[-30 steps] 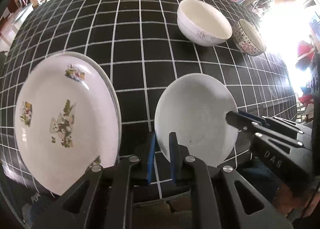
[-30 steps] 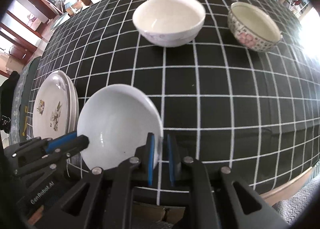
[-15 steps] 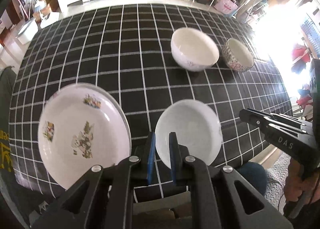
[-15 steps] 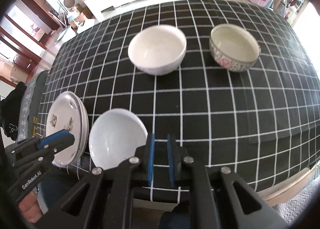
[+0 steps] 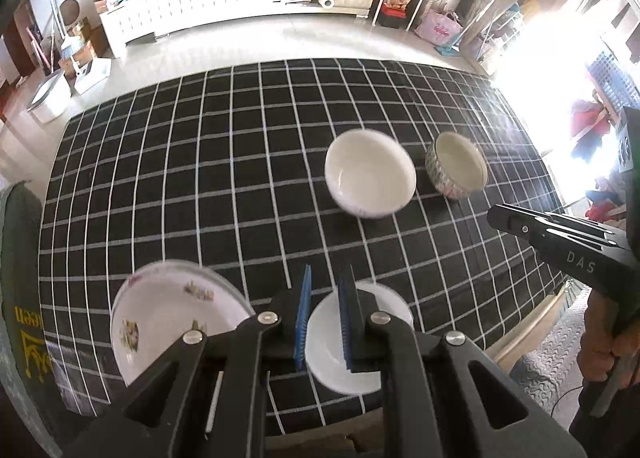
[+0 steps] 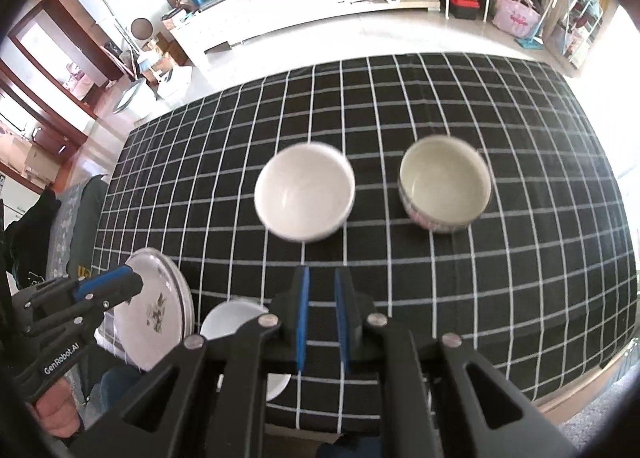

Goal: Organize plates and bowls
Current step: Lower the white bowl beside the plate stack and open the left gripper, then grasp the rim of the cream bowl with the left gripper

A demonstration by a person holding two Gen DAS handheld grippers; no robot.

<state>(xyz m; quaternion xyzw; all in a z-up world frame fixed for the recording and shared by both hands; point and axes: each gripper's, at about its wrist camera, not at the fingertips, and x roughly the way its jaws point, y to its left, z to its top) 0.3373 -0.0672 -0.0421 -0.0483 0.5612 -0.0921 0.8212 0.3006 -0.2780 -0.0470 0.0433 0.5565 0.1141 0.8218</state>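
Two bowls, a white bowl (image 6: 304, 195) and a patterned bowl (image 6: 445, 189), stand mid-tabletop (image 6: 520, 258), nothing between them and the fingers. At the near edge a plain plate (image 5: 360, 338) lies beside stacked floral plates (image 5: 172, 318), beneath the left gripper (image 5: 326, 318). Both it and the right gripper (image 6: 320, 314) have fingers nearly together, holding nothing.

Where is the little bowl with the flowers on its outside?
The patterned bowl stands on the checked tablecloth toward the table's right side in the right wrist view, just right of the plain white bowl, with a gap between them.
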